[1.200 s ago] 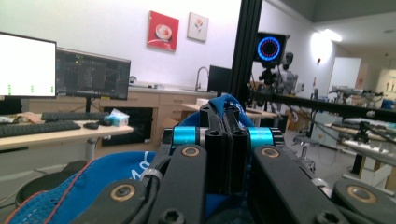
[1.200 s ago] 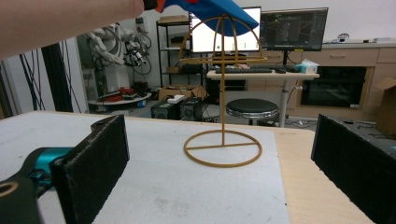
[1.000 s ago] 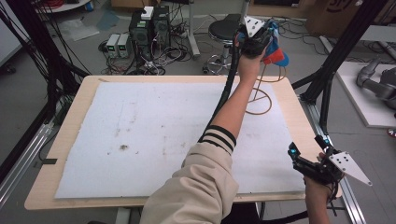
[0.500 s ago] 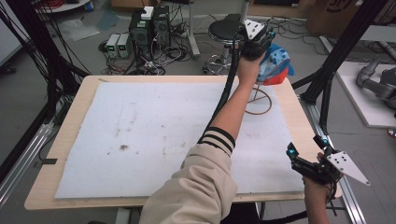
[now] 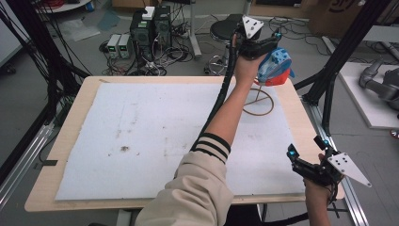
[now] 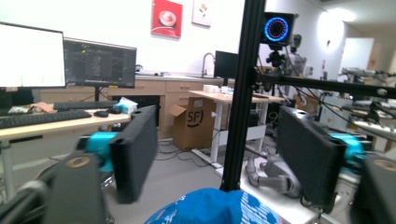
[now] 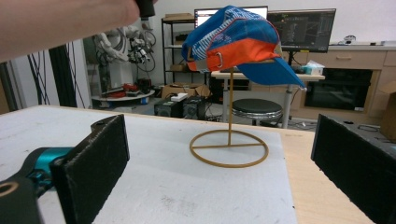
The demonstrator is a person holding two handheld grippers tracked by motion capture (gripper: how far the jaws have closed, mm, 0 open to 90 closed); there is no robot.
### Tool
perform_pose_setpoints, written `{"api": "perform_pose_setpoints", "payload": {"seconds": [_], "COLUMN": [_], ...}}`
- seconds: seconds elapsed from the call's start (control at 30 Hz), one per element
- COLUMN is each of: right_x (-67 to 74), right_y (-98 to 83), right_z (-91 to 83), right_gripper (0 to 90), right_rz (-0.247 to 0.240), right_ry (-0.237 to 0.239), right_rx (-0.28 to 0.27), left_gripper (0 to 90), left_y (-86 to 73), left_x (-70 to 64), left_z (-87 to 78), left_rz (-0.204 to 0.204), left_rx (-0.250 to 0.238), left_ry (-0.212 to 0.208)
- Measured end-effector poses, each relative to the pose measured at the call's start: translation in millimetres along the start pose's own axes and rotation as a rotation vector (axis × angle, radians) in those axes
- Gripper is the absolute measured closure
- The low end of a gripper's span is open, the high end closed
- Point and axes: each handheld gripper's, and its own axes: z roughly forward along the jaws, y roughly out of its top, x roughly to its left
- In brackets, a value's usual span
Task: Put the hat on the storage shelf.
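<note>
The cap [image 7: 236,44] sits on top of the stand [image 7: 229,147] at the far right of the worktop [image 5: 70,141]: placement looks done. The left gripper [image 5: 263,44], jaws just opened, hovers above it, released. The right gripper [image 5: 306,165] is released, idle. Remaining: withdraw.

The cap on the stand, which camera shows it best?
The right gripper view: the cap shows whole, side-on atop the stand. The high view shows it partly behind the left gripper; the left gripper view catches just its blue top.
</note>
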Motion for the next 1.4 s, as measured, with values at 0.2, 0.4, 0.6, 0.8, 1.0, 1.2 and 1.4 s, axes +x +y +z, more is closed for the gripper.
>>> {"api": "perform_pose_setpoints", "payload": {"seconds": [0.2, 0.4, 0.6, 0.8, 1.0, 1.2, 1.4], "right_x": [2.8, 7.9, 15.1, 20.3, 23.4, 23.9, 25.7], "right_y": [1.2, 2.8, 3.3, 4.7, 5.3, 4.6, 4.4], "right_z": [0.4, 2.3, 6.8, 11.3, 15.5, 19.1, 23.3], "right_gripper": [3.9, 3.9, 3.9, 3.9, 3.9, 3.9, 3.9], "right_rz": [-0.008, -0.008, -0.015, -0.023, -0.016, -0.015, -0.015], "right_ry": [0.009, 0.016, 0.031, 0.045, 0.051, 0.05, 0.056], "right_rx": [-0.004, -0.01, -0.009, -0.013, -0.019, -0.019, -0.019], "left_gripper": [26.1, 25.4, 25.4, 25.1, 24.2, 24.1, 24.2], "left_y": [12.9, 28.5, 38.5, 43.2, 43.7, 45.4, 42.8], "left_x": [3.5, 11.3, 23.3, 32.8, 39.8, 46.0, 56.3], "left_z": [-26.0, -62.7, -99.4, -133.2, -163.0, -198.5, -238.3], "left_rz": [0.045, 0.088, 0.094, 0.111, 0.134, 0.134, 0.135], "left_rx": [-0.005, -0.017, -0.02, -0.022, -0.014, -0.037, -0.054], "left_ry": [-0.016, -0.018, 0.002, 0.036, 0.055, 0.068, 0.096]}}
